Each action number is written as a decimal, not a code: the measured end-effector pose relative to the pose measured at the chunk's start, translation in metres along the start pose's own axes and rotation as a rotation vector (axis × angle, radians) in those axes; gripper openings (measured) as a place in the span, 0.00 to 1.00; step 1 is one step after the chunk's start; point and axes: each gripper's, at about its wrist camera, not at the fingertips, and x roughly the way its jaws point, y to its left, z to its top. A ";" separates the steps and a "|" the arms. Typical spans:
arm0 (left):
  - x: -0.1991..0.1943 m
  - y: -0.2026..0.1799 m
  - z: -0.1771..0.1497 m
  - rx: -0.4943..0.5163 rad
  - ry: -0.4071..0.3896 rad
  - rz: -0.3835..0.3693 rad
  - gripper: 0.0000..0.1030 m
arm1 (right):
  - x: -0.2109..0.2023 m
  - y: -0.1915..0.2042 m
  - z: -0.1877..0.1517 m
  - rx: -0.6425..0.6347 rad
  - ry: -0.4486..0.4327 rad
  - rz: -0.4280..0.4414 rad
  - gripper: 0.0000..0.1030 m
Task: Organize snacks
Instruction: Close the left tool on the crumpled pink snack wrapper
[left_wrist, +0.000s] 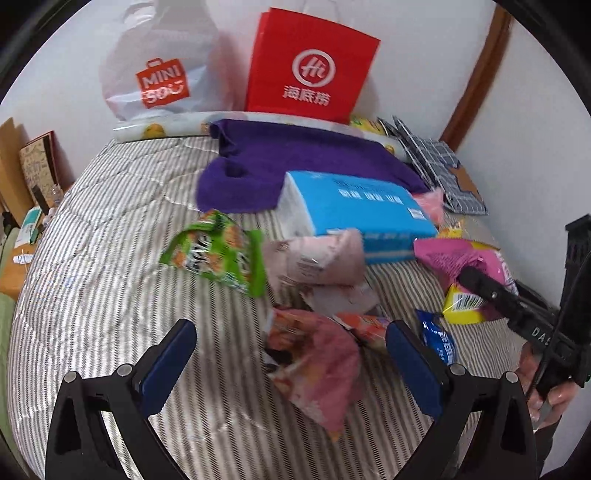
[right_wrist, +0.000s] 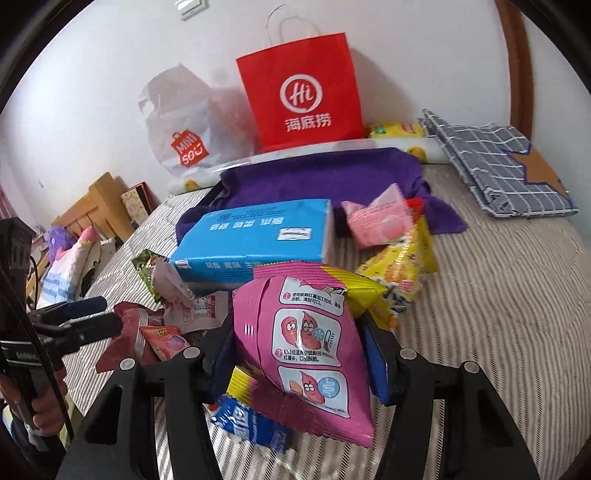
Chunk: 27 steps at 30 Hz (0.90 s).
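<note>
While the right gripper (right_wrist: 297, 354) is clamped on the pink sweet-potato snack bag (right_wrist: 306, 339), its pads pressing into both sides of the puffy pack, the left gripper (left_wrist: 291, 354) stands with its jaws wide apart and nothing pressed between them. A crumpled pink wrapper (left_wrist: 317, 365) lies on the striped bedcover (left_wrist: 110, 229) in the gap between those open jaws, which suggests it is lined up as the next pick. Gripping the pink bag across its middle looks sensible: the air-filled pack gives the pads something to bite on.

Just beneath the right gripper lies a blue packet (right_wrist: 251, 424), and a yellow snack bag (right_wrist: 402, 258) sits just beyond its right finger. Ahead of both grippers the blue tissue pack (right_wrist: 255, 240) lies flat, with a green snack bag (left_wrist: 218, 251) off to its left. Well beyond, against the wall, a red paper bag (right_wrist: 303, 88) stands upright with its mouth up, probably the place where the snacks will go.
</note>
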 end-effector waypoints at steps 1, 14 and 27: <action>0.002 -0.005 -0.001 0.012 0.011 0.007 1.00 | -0.002 -0.002 -0.001 0.002 0.001 -0.005 0.57; 0.018 -0.007 -0.011 0.009 0.093 0.006 0.53 | -0.025 -0.013 -0.009 0.015 -0.017 -0.047 0.57; -0.022 -0.012 -0.006 -0.011 -0.031 -0.050 0.53 | -0.048 -0.017 -0.011 0.054 -0.009 -0.057 0.57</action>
